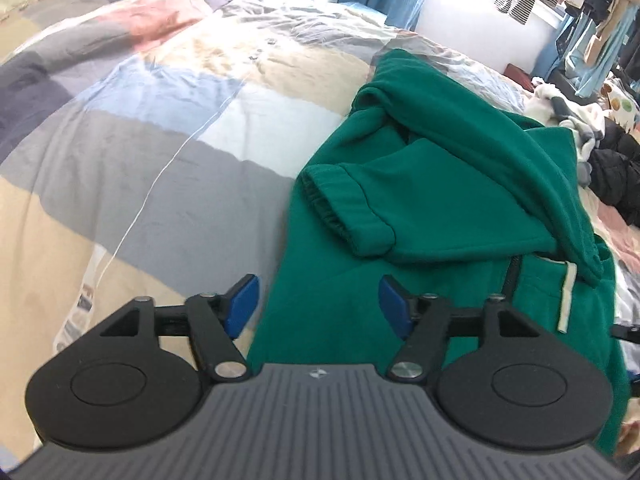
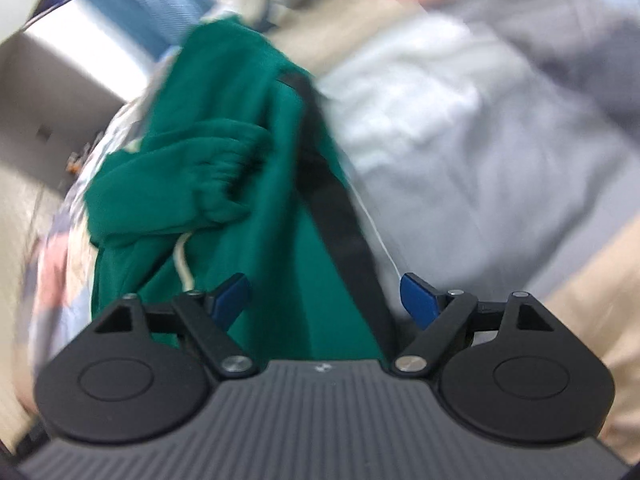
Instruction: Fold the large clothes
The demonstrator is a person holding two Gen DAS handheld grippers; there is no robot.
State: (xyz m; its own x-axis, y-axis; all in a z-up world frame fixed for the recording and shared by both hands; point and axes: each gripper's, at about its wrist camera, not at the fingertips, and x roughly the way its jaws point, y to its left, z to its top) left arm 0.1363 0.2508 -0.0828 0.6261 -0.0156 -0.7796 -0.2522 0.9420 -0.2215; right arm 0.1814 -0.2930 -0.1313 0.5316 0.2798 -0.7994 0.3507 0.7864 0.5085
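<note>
Left claw (image 1: 318,304), right claw (image 2: 326,300): blue pads, black linkages, silver screws, ribbed grey body.

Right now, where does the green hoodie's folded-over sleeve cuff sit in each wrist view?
Left wrist: the sleeve cuff lies centre-right, on top of the green hoodie, above the open left gripper.
Right wrist: the cuff, blurred, sits left of centre, above the open right gripper.
Shared landmark: the hoodie's white drawstring.
</note>
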